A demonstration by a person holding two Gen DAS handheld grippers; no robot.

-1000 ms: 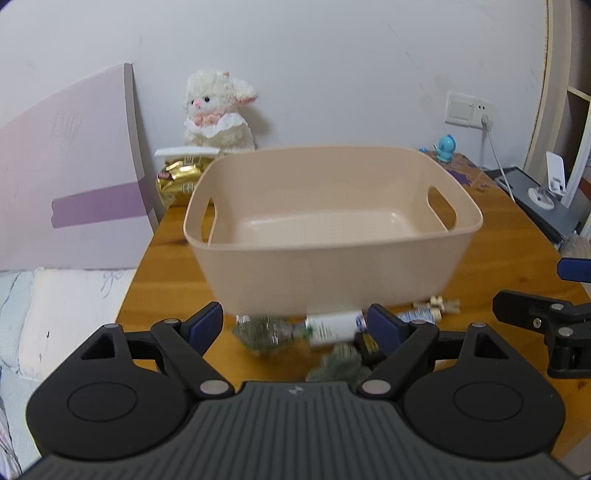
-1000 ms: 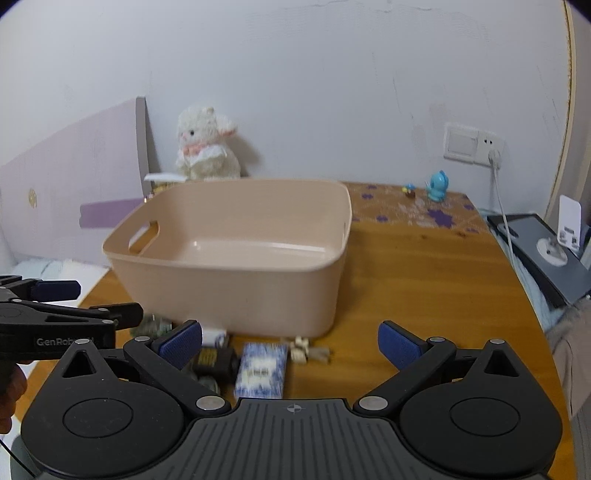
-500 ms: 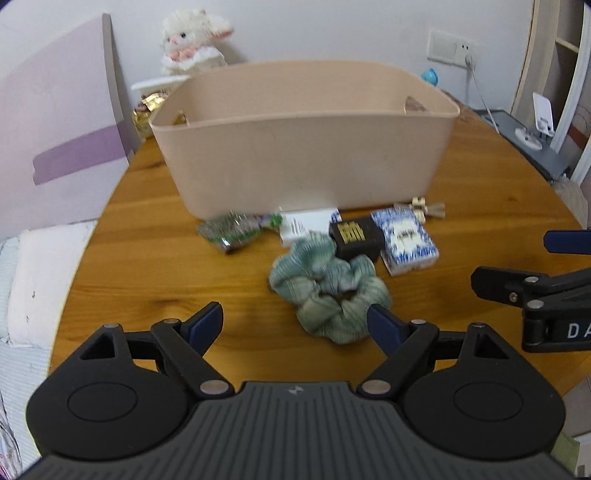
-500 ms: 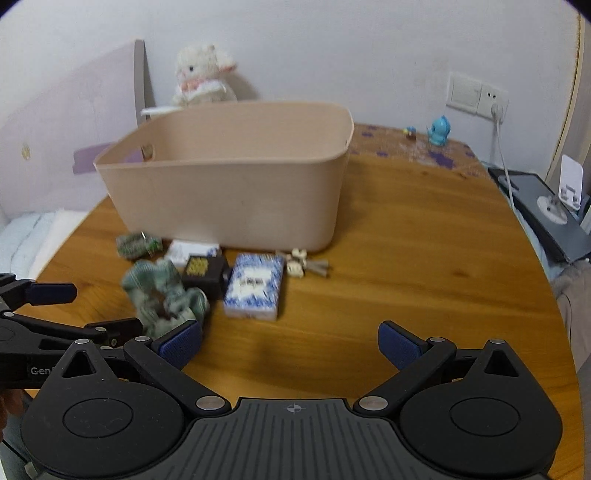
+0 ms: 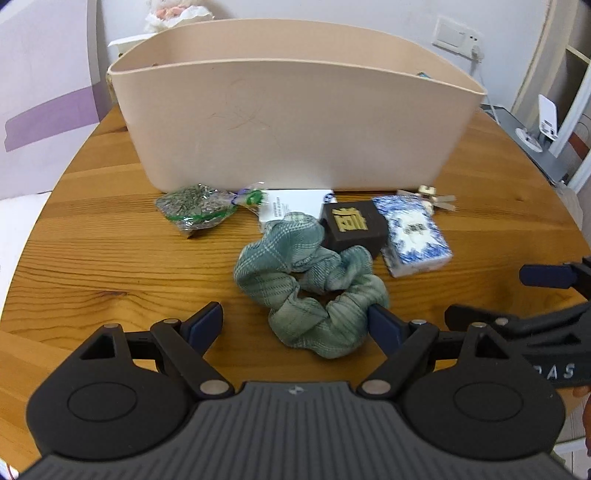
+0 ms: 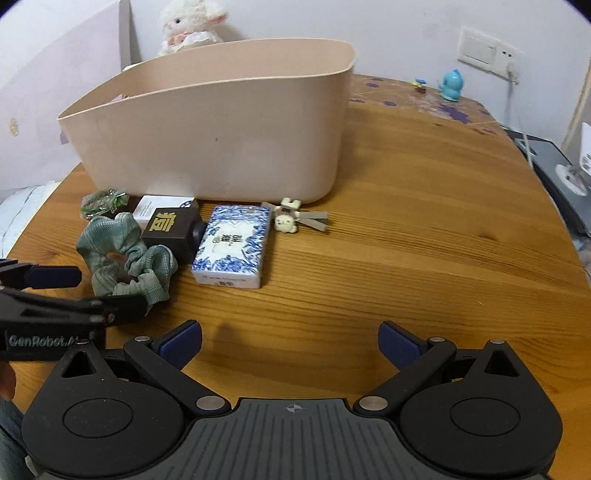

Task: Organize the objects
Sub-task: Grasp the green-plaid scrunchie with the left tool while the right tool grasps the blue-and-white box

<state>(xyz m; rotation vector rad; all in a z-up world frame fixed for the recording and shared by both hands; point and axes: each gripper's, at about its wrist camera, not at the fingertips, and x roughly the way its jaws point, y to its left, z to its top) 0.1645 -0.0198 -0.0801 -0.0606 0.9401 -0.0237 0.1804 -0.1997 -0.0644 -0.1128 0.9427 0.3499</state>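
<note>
Left tool (image 5: 295,325), fingers apart, straddles the green scrunchie (image 5: 310,280) at lower centre, lined up for grabbing; right tool (image 6: 290,341) likewise spread, empty.

Matt beige plastic bin (image 5: 295,122), glossy grained wood table (image 6: 424,229), ribbed green cloth scrunchie (image 5: 306,280), fluffy plush lamb (image 6: 188,22).

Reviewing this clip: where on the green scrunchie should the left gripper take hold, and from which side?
Probably the near loop of the green scrunchie, from above and the near side. The open left gripper already brackets that bunched fold, which looks soft enough to pinch. Its far edge touches the dark box, so coming from there risks nudging it.
</note>
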